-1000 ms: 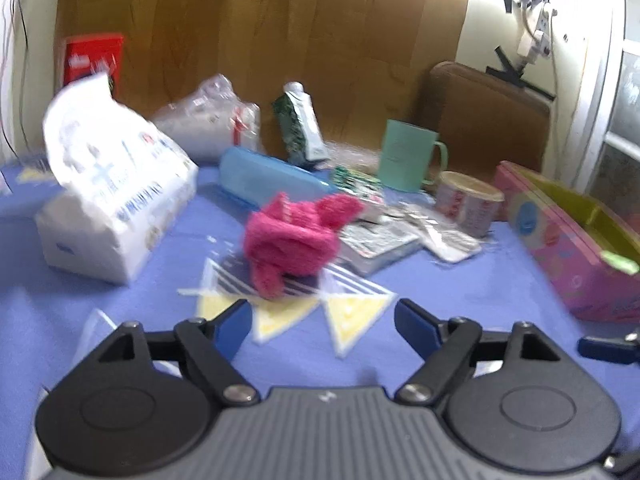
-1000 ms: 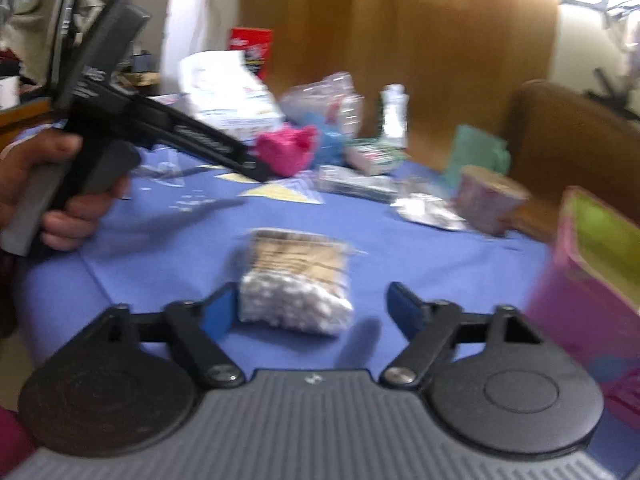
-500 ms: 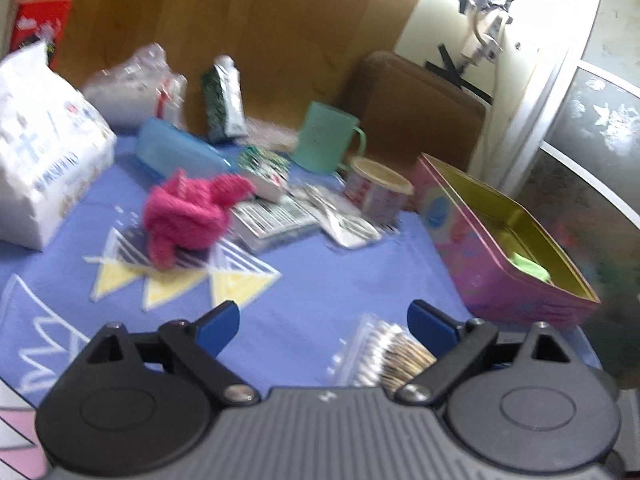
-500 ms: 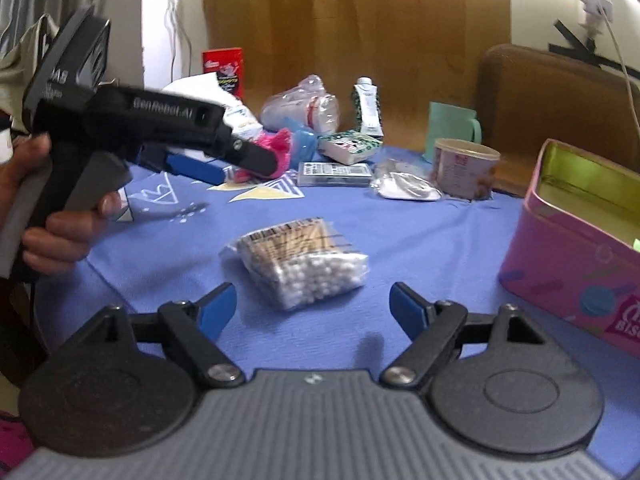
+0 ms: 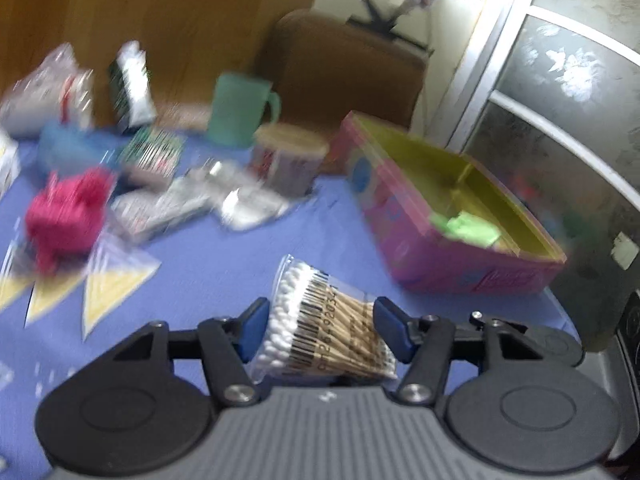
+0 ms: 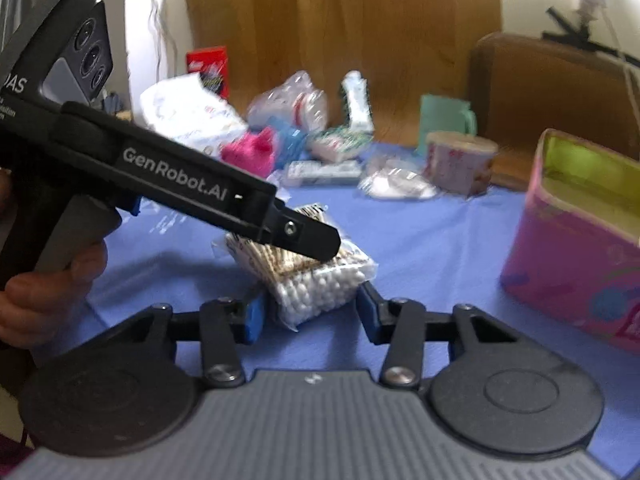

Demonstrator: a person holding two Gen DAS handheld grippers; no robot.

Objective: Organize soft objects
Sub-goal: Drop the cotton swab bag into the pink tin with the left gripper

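Clear-plastic packet of wooden cotton swabs [image 5: 328, 328] lies on the blue tabletop [image 5: 224, 264], between both tools' spread fingers. Left tool [image 5: 320, 332] straddles its middle; right tool [image 6: 310, 312] brackets its near cotton-tipped end. Neither clamps. Its long axis runs near-far. "GenRobot.AI" marks the left tool. Pink tin box [image 6: 576, 248] waits right.
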